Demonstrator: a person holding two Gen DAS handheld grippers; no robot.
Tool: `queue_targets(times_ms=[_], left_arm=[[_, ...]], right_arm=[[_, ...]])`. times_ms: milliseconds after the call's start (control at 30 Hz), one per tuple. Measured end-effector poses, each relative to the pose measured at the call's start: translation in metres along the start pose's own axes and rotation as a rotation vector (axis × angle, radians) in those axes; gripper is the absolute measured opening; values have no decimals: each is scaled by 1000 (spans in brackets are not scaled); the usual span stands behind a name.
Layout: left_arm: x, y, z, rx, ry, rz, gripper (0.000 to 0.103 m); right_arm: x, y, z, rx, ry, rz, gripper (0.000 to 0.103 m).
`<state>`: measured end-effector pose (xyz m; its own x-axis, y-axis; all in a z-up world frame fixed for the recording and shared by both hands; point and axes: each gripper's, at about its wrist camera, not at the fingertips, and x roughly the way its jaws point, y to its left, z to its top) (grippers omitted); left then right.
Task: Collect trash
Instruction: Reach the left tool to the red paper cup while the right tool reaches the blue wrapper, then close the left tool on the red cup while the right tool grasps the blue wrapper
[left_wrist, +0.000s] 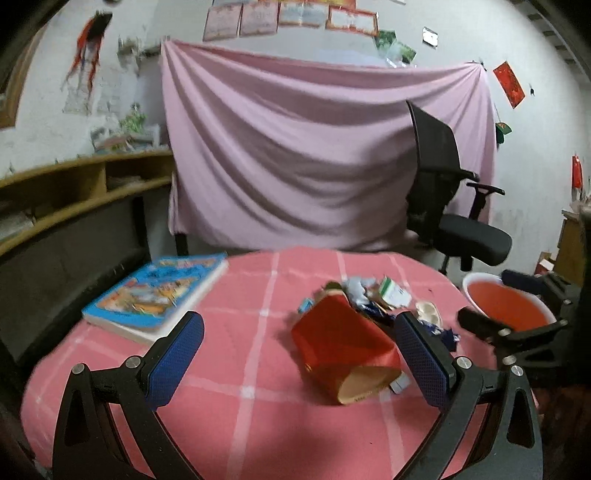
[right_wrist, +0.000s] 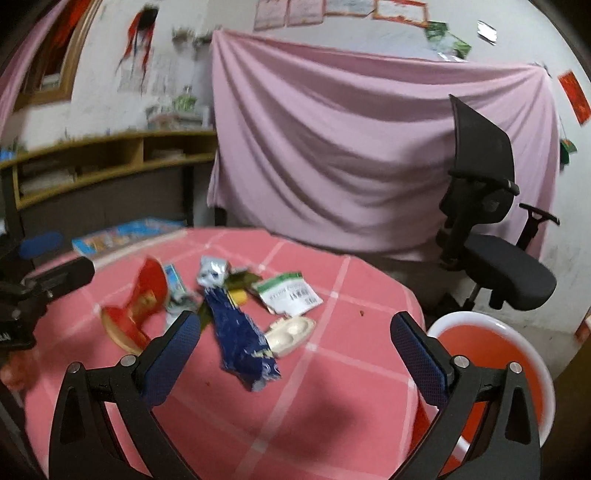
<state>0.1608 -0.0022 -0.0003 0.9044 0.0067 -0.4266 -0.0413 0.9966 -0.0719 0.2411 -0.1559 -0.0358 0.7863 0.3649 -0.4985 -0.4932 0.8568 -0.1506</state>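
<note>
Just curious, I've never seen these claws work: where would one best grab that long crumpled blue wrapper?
Probably across the blue wrapper at its narrow middle, coming down from above with the right claw: it lies flat and long on the tablecloth, so the open fingers can straddle its width.

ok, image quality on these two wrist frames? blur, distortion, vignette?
Left wrist: motion blur softens the book and trash pile; fisheye bends the shelf; dark corner vignette. Right wrist: heavier smear on the blue wrapper and red box; white label text unreadable; dim light.
</note>
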Motion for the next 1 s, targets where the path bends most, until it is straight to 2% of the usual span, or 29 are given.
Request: queue_targets(times_ms=[67, 100, 167, 200, 233, 267, 400, 467, 500, 567, 633, 700, 900, 933, 967, 1000], left_arm=[[3, 1, -3, -15, 30, -31, 97], [5, -1, -6, -15, 50, -47, 95], [9, -4, -12, 6, 90, -61, 82], [11, -7, -16, 26, 113, -64, 79], [13, -9, -19, 44, 129, -69, 71], [15, -11, -20, 58, 137, -71, 60], [20, -12, -22, 66, 154, -83, 48], [21, -11, -22, 62, 163, -94, 39], [23, -10, -22, 64, 170, -100, 35], [26, -10, -22, 69, 186, -112, 22], [27, -10, -21, 73, 202, -132, 19], [27, -12, -21, 86, 199, -142, 12], [29, -16, -22, 110, 204, -141, 4], [30, -17, -22, 110, 205, -139, 3], [30, -17, -23, 108, 204, -138, 3], [30, -16, -23, 105, 204, -137, 3]], right_arm=[[6, 1, 0, -6, 38, 21, 81], [7, 0, -1, -6, 46, 30, 78], [10, 0, -1, -7, 67, 50, 77], [12, 0, -1, -6, 77, 60, 77], [14, 0, -1, -6, 83, 65, 77], [16, 0, -1, -7, 93, 71, 72], [25, 3, -1, -21, 138, 95, 61], [30, 5, -1, -29, 164, 109, 52], [33, 6, -1, -31, 177, 116, 51], [41, 8, -2, -38, 215, 142, 41], [46, 11, -4, -46, 246, 158, 40], [52, 13, -5, -55, 277, 170, 40], [50, 15, -6, -61, 269, 164, 40], [48, 16, -6, -67, 263, 162, 35], [47, 17, -6, -74, 258, 160, 25], [46, 19, -6, -81, 254, 157, 22]])
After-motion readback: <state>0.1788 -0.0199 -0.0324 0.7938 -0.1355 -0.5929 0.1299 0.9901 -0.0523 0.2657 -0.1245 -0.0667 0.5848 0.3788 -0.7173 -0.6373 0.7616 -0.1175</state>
